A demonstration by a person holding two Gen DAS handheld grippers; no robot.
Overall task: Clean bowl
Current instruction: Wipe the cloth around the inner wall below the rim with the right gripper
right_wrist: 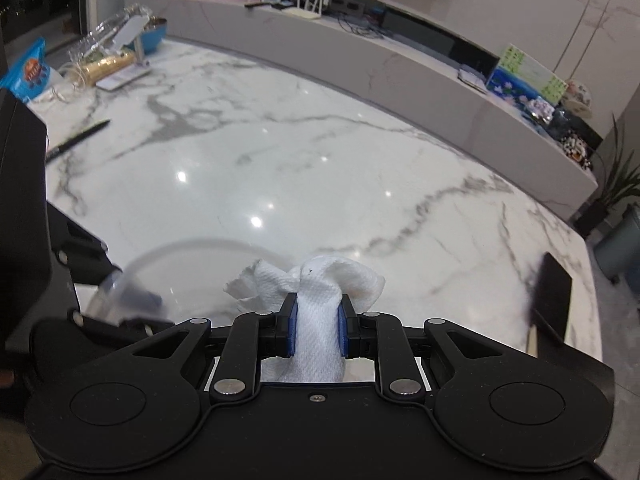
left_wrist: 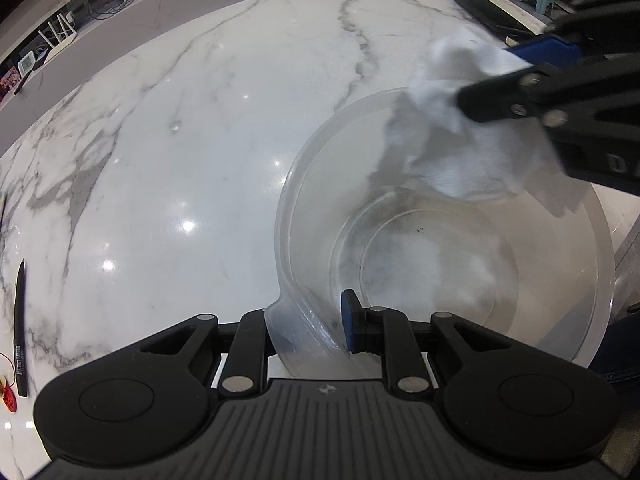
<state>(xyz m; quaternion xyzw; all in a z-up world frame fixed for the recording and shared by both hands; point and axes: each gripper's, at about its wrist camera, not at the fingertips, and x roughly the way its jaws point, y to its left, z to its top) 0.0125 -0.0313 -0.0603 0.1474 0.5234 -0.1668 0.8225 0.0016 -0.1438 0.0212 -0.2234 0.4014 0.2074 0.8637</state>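
Observation:
A clear plastic bowl (left_wrist: 289, 200) stands on the white marble table (left_wrist: 180, 140), with a few dark specks on its floor. My left gripper (left_wrist: 308, 314) is shut on the bowl's near rim lip, its blue pad inside the wall. From the upper right comes my right gripper (left_wrist: 488, 76), shut on a crumpled white paper towel (left_wrist: 440, 132) that hangs over the far side of the bowl. In the right wrist view the paper towel (right_wrist: 320, 284) is pinched between the blue pads of my right gripper (right_wrist: 316, 314). The bowl's rim (right_wrist: 192, 245) and my left gripper (right_wrist: 128, 286) show blurred at lower left.
A black phone (right_wrist: 552, 296) lies near the table's right edge. A black pen (left_wrist: 20, 328) and a red charm (left_wrist: 8, 396) lie at the left. A blue bowl (right_wrist: 154, 36), a snack bag (right_wrist: 30, 72) and wrappers crowd the far left corner.

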